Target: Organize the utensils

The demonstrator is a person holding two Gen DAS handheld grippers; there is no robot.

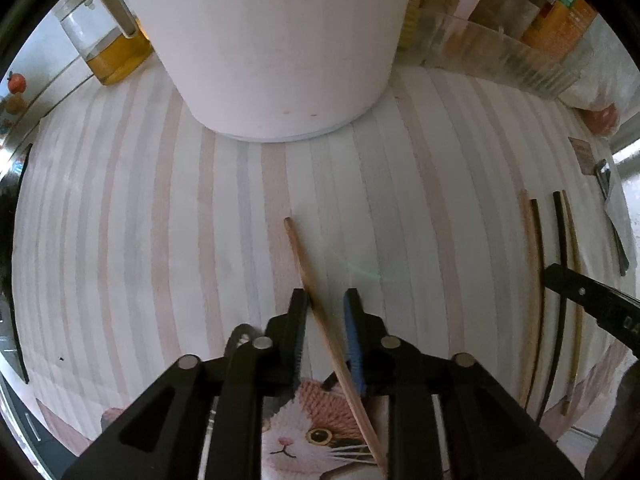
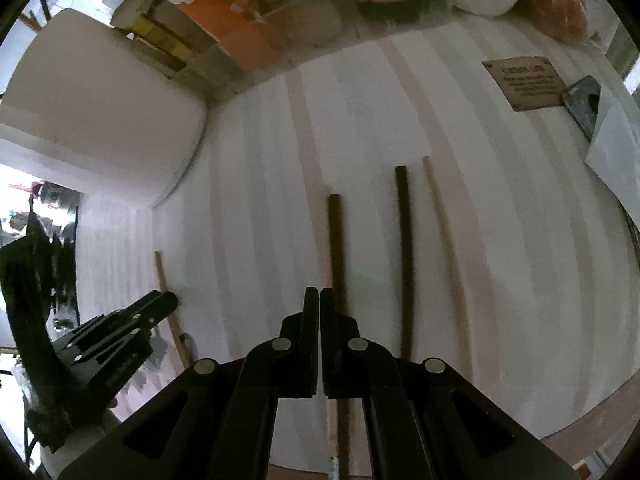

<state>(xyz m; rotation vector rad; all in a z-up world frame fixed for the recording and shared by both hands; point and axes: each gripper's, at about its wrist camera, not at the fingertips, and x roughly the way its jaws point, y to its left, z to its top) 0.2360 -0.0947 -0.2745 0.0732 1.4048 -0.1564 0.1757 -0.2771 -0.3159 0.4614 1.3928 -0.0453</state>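
A light wooden chopstick point(image 1: 320, 320) lies on the striped cloth, running between the fingers of my open left gripper point(image 1: 326, 308), which sits low over it. The same chopstick shows in the right wrist view point(image 2: 170, 308) beside the left gripper point(image 2: 132, 320). To the right lie several more chopsticks: a wooden one point(image 1: 530, 280), dark ones point(image 1: 540, 260) point(image 1: 562, 240) and a thin wooden one point(image 1: 574, 256). In the right wrist view my right gripper point(image 2: 319, 296) is shut and empty above the cloth, beside a dark chopstick point(image 2: 336, 248); another dark one point(image 2: 405, 248) and a wooden one point(image 2: 448, 248) lie further right.
A large white container point(image 1: 272, 40) stands at the back of the table point(image 1: 120, 220). A jar of yellow liquid point(image 1: 108, 40) is back left. A clear bin point(image 1: 500, 52) with packets stands back right. A metal utensil point(image 1: 612, 216) lies on paper at the far right.
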